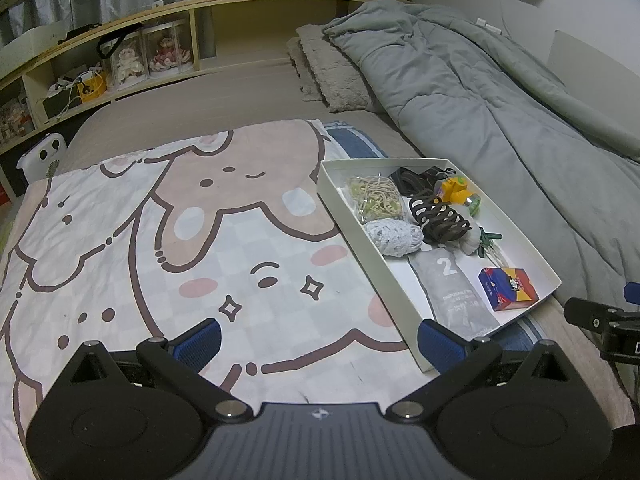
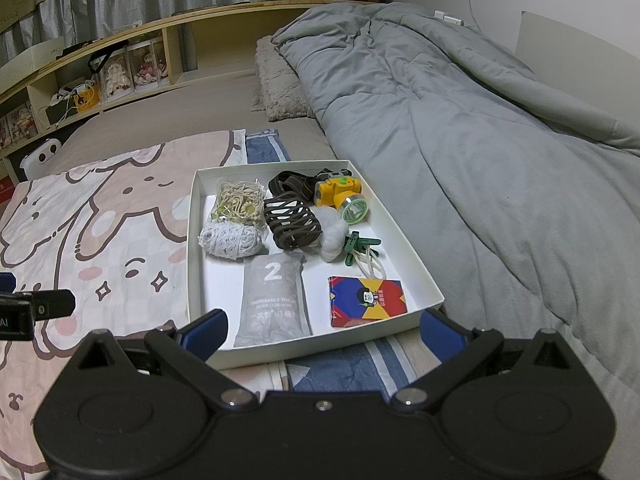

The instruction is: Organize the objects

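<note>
A shallow white box (image 2: 434,280) lies on the bed, partly on a cartoon-print cloth (image 1: 120,240) and a blue striped cloth (image 2: 352,364), just beside a rumpled grey duvet (image 2: 480,140).

Inside the box, a bag of beige cord (image 2: 240,200) sits in the far left corner, with a grey-white knitted bundle (image 2: 230,240) touching its near side. A dark brown hair claw (image 2: 292,222) lies in the middle. Behind it is a yellow headlamp (image 2: 340,194) with its dark strap (image 2: 288,184) at the far edge. A white cotton ball (image 2: 332,236) and green clothespins (image 2: 358,242) lie right of the claw. A grey packet marked "2" (image 2: 274,300) reaches the near edge, and a colourful card box (image 2: 366,300) sits in the near right corner.

The left gripper (image 1: 318,340) hovers over the cartoon cloth at the box's near left corner, jaws spread wide and holding nothing. The right gripper (image 2: 322,330) hangs at the box's near edge, jaws likewise wide apart and holding nothing.
</note>
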